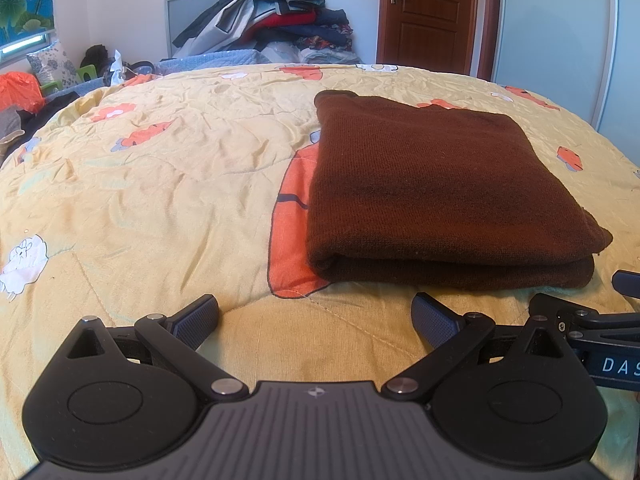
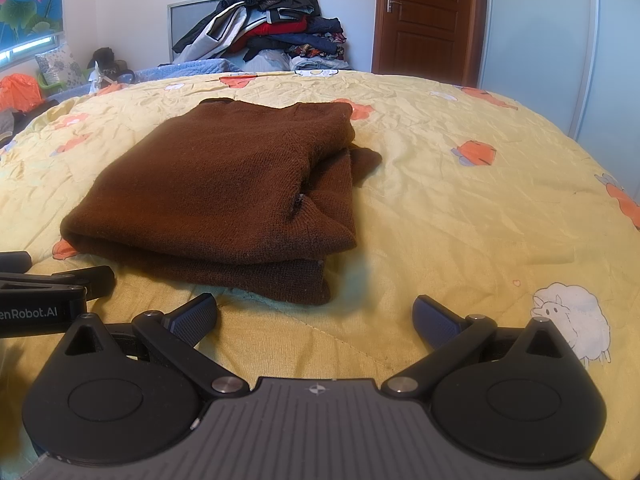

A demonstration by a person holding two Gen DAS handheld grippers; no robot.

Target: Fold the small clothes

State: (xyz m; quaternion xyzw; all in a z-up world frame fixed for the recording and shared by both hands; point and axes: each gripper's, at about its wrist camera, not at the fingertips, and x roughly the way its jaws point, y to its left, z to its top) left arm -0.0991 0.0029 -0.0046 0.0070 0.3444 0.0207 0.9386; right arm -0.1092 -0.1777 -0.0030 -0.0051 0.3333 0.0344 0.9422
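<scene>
A brown knitted sweater [image 1: 436, 188] lies folded into a thick rectangle on the yellow quilt [image 1: 160, 184]. In the right wrist view the sweater [image 2: 224, 192] lies ahead and to the left, with a loose cuff sticking out at its far right side. My left gripper [image 1: 316, 316] is open and empty, just short of the sweater's near edge and to its left. My right gripper [image 2: 316, 314] is open and empty, just short of the sweater's near right corner. Each gripper shows at the edge of the other's view.
The quilt [image 2: 460, 200] with orange and white animal prints covers the bed. A pile of clothes [image 1: 276, 12] stands at the far wall. A brown door [image 1: 428, 12] and a pale wardrobe [image 1: 560, 32] are at the far right. Clutter [image 1: 24, 92] lies at the bed's left.
</scene>
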